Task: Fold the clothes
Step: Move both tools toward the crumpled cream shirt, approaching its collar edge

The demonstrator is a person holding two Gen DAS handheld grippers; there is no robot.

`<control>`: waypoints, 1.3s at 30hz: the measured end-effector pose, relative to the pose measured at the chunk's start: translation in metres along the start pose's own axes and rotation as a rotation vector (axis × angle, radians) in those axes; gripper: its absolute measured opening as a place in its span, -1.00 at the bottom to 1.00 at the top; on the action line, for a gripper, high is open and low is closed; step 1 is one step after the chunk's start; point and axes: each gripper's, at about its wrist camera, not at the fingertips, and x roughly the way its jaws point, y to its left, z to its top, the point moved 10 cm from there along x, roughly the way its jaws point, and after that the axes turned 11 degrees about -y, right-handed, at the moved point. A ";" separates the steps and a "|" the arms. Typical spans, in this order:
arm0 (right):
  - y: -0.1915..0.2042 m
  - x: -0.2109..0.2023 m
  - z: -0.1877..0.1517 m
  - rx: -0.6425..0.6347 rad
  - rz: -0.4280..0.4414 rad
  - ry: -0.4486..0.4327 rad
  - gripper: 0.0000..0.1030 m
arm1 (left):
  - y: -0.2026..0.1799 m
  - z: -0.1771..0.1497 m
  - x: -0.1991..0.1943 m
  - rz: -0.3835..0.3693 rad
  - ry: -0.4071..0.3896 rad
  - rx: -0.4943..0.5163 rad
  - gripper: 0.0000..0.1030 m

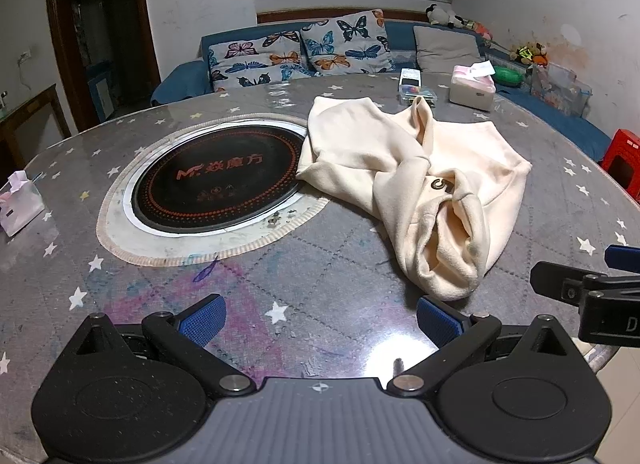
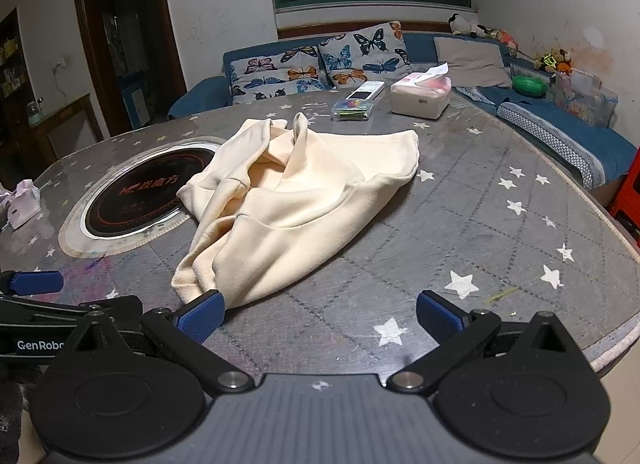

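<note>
A cream sweatshirt (image 1: 416, 179) lies crumpled in a heap on the grey star-patterned table (image 1: 320, 276); it also shows in the right wrist view (image 2: 296, 199). My left gripper (image 1: 320, 322) is open and empty, hovering above the table just short of the garment's near end. My right gripper (image 2: 320, 320) is open and empty; its left finger pad (image 2: 202, 316) is at the garment's near edge, and contact is unclear. The right gripper also shows at the right edge of the left wrist view (image 1: 592, 288).
A round black induction cooktop (image 1: 218, 175) is set into the table left of the sweatshirt. A tissue box (image 1: 472, 89), a remote (image 1: 410, 79) and a small case stand at the table's far side. A small pink pack (image 1: 18, 203) sits at the left edge. A blue sofa with butterfly cushions (image 1: 304, 51) is behind.
</note>
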 end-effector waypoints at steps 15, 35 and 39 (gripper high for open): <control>0.002 0.005 0.002 0.002 0.009 0.006 1.00 | 0.000 0.003 0.006 -0.001 0.002 0.003 1.00; 0.002 0.029 0.009 -0.006 0.015 0.027 1.00 | -0.001 0.013 0.027 -0.006 0.022 0.010 1.00; 0.003 0.032 0.011 -0.002 0.019 0.029 0.99 | -0.002 0.015 0.030 -0.007 0.023 0.012 1.00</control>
